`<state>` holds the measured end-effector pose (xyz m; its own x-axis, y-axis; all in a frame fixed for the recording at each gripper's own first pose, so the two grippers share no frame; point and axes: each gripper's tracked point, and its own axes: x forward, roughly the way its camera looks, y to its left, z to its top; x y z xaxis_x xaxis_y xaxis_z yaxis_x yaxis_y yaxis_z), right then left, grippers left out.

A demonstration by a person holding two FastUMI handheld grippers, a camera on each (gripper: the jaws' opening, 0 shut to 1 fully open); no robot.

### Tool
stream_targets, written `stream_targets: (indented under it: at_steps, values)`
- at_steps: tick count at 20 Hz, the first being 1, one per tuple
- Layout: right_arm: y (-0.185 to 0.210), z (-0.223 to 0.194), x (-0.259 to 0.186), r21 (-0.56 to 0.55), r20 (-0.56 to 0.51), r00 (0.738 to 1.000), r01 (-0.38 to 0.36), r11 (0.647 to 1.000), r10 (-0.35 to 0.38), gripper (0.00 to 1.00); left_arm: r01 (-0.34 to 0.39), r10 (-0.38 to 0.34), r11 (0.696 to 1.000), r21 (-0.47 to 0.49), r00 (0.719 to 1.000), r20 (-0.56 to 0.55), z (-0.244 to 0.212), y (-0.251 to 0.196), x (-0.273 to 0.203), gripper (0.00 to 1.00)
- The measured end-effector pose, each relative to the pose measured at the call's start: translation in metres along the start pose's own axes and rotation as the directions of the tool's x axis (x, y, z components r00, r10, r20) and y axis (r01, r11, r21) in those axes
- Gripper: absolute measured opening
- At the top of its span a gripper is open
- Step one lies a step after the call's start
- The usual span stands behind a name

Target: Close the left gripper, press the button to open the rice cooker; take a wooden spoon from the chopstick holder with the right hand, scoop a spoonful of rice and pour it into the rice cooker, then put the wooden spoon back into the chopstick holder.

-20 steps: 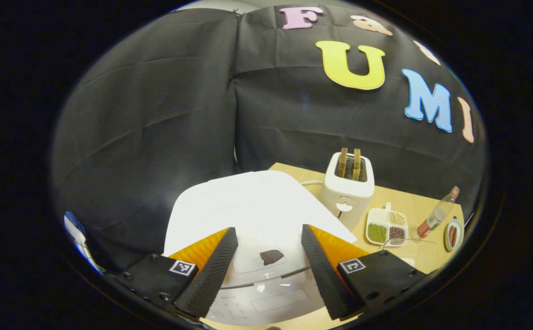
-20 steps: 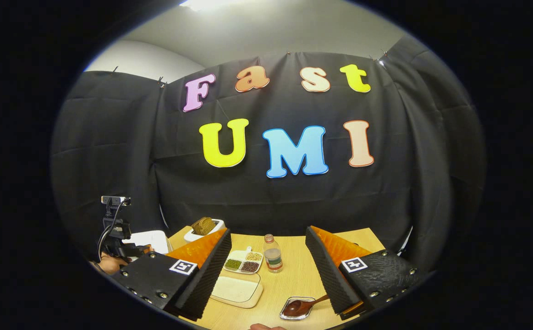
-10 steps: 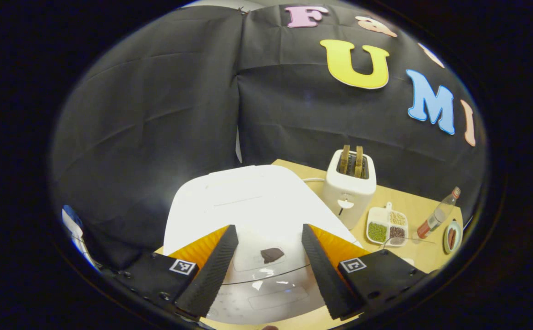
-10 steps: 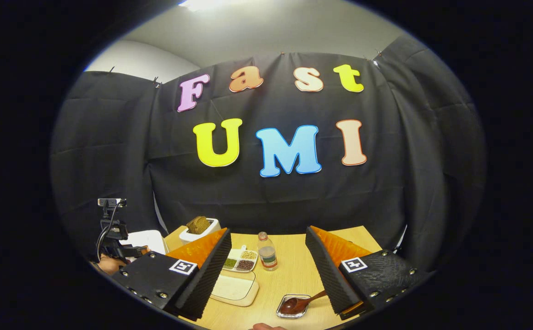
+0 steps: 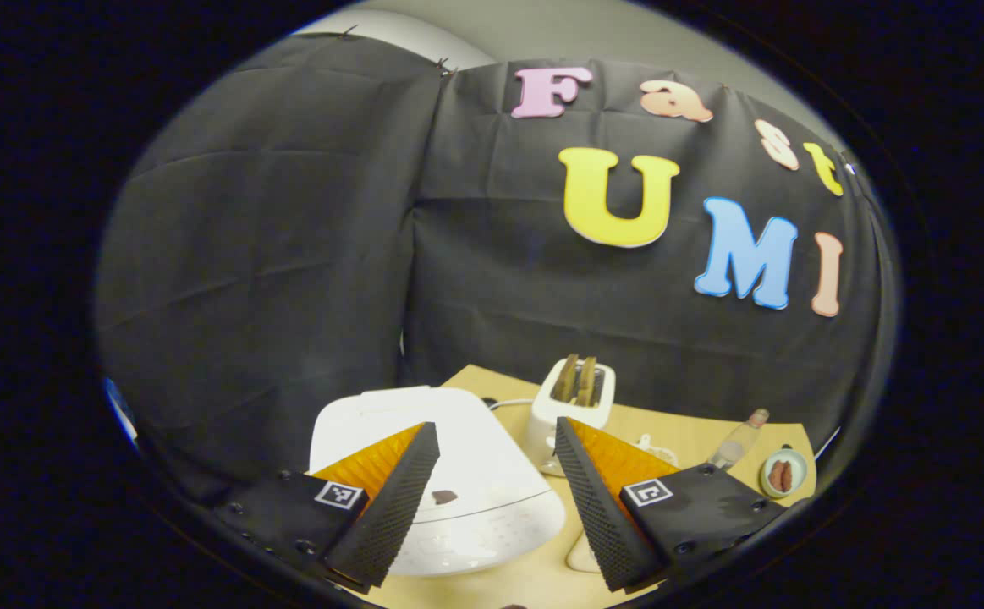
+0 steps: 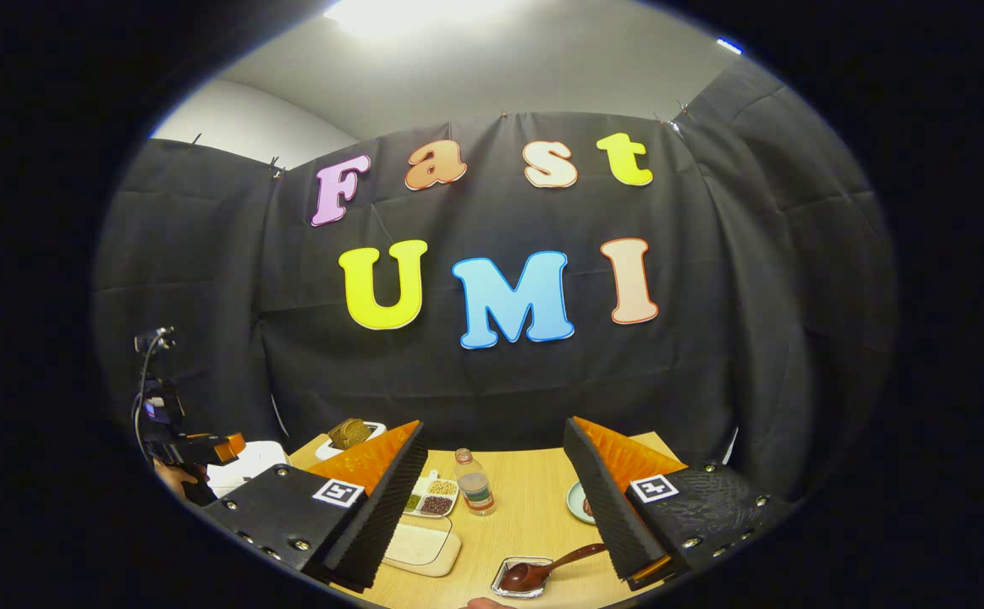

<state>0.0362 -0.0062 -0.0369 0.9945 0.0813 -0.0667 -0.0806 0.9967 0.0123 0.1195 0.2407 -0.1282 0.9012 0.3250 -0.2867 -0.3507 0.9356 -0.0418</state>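
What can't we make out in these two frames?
- Rice cooker, left gripper view: front left corner hidden behind the left gripper's finger; lid looks down, button too small to pick out.
- Divided dish, right gripper view: partly behind the right gripper's finger.
- Wooden spoon, right gripper view: handle end hidden by the other finger; it lies in a small glass tray.
- Toaster, right gripper view: small, mostly hidden by the finger.

The rice cooker (image 5: 458,474) is white with a small dark mark on its lid, and the toaster (image 5: 572,410) at its 2 o'clock is white with brown slices; the table (image 6: 534,507) is pale wood. The spoon (image 6: 542,568) is dark reddish brown; the divided dish (image 6: 431,499) at its 10 o'clock holds green, tan and dark brown grains.
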Motion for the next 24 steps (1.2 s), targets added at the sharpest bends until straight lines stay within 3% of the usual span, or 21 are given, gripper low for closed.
stream_targets:
  at_steps: [6, 12, 15, 24]
  values:
    - [-0.006, 0.022, -0.003, 0.003, 0.057, 0.998, 0.011, 1.000, -0.011, 0.99, 0.157, -0.160, 0.987, 0.034, 0.975, 0.152, 0.074, -0.077, -0.052, 0.94]
    - [-0.007, 0.029, -0.007, 0.008, 0.071, 0.997, 0.015, 1.000, -0.015, 0.99, 0.303, -0.312, 0.950, 0.077, 0.919, 0.242, 0.103, -0.151, -0.107, 0.97]
    - [-0.003, 0.031, -0.011, 0.007, 0.083, 0.997, 0.008, 1.000, -0.009, 1.00, 0.339, -0.354, 0.935, 0.102, 0.904, 0.241, 0.103, -0.178, -0.127, 0.94]
    - [0.002, 0.040, -0.011, 0.019, 0.096, 0.995, 0.006, 1.000, -0.008, 0.99, 0.344, -0.364, 0.930, 0.127, 0.904, 0.222, 0.099, -0.179, -0.126, 0.96]
